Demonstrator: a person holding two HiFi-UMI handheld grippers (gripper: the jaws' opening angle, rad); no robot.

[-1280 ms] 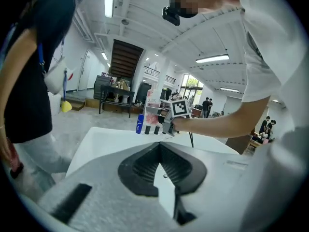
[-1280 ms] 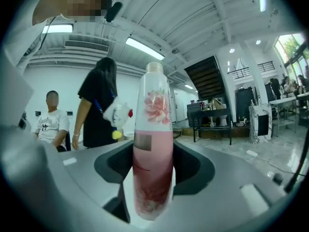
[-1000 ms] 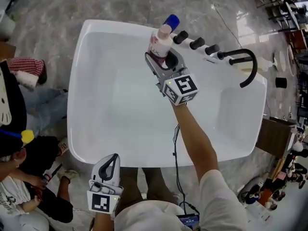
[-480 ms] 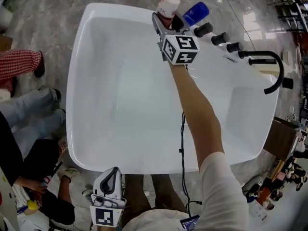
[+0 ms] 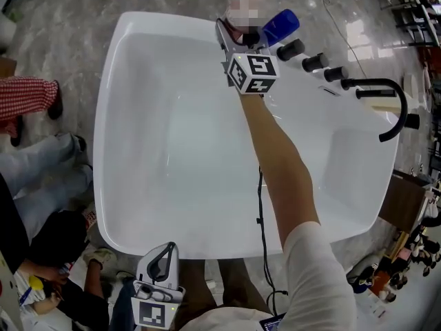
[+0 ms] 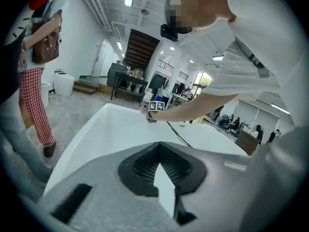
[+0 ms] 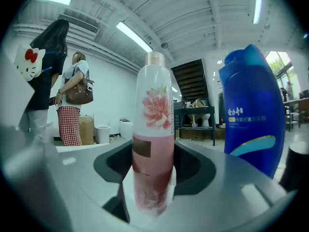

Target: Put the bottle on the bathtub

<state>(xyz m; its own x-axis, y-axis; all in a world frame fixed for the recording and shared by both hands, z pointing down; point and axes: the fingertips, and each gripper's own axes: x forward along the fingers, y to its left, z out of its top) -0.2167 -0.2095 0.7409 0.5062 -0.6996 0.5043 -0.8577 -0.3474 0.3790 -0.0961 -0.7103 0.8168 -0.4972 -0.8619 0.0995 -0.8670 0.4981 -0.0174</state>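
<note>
The pink bottle (image 7: pixel 154 129) with a flower print is upright between the jaws of my right gripper (image 7: pixel 153 197), which is shut on its lower half. In the head view the right gripper (image 5: pixel 238 36) reaches over the far rim of the white bathtub (image 5: pixel 138 26). A mosaic patch covers most of the pink bottle (image 5: pixel 238 21) there, and I cannot tell whether it rests on the rim. A blue bottle (image 5: pixel 281 25) stands just to its right, also large in the right gripper view as the blue bottle (image 7: pixel 251 110). My left gripper (image 5: pixel 164 250) hangs shut and holds nothing beyond the near rim.
Three black tap knobs (image 5: pixel 315 62) and a black curved spout (image 5: pixel 386 109) line the rim right of the blue bottle. People stand left of the tub, one in red checked trousers (image 5: pixel 27 95). A black cable (image 5: pixel 262 205) runs along my right arm. A brown cabinet (image 5: pixel 396 198) is at the right.
My right gripper carried the pink bottle from above the tub's inside to the far rim, close beside the blue bottle. In the last half second it barely moved. The left gripper stayed low.
</note>
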